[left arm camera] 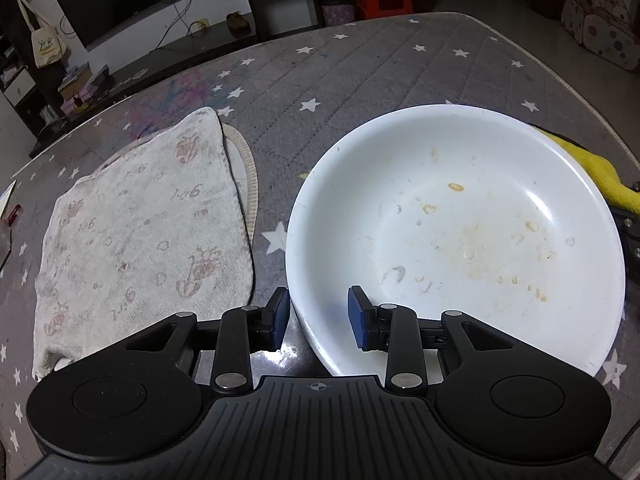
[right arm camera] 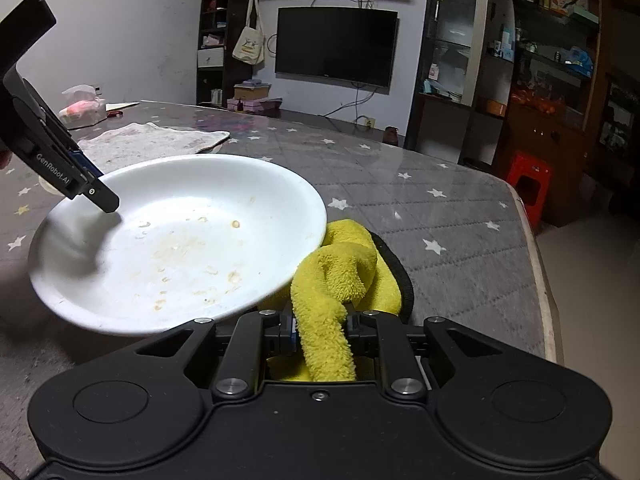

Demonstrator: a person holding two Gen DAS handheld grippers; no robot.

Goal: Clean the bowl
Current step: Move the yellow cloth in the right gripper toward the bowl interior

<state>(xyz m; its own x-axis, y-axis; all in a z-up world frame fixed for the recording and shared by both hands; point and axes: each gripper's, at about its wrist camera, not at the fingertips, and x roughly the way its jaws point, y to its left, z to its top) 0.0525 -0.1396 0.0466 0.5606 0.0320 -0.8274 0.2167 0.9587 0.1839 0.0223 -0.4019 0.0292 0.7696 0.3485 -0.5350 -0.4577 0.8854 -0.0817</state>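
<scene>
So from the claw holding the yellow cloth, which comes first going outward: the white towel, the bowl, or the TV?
In the right claw's view:
1. Bowl, just ahead on the left.
2. White towel, flat on the table beyond the bowl.
3. TV, on the far wall.

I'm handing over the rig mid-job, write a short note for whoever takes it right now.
Left gripper: jaws straddle the near rim of the white bowl, one pad inside, one outside; it appears to be holding the rim, with that side tilted up off the table.
Right gripper: jaws shut on the yellow cloth, which bunches against the bowl's rim, outside the bowl.
Patterned towel lies flat on the star-print table cover, beside the bowl.
Done: bowl steadied, cloth picked up.
Left: brownish residue still covers the bowl's inside; wiping has not visibly started.
</scene>
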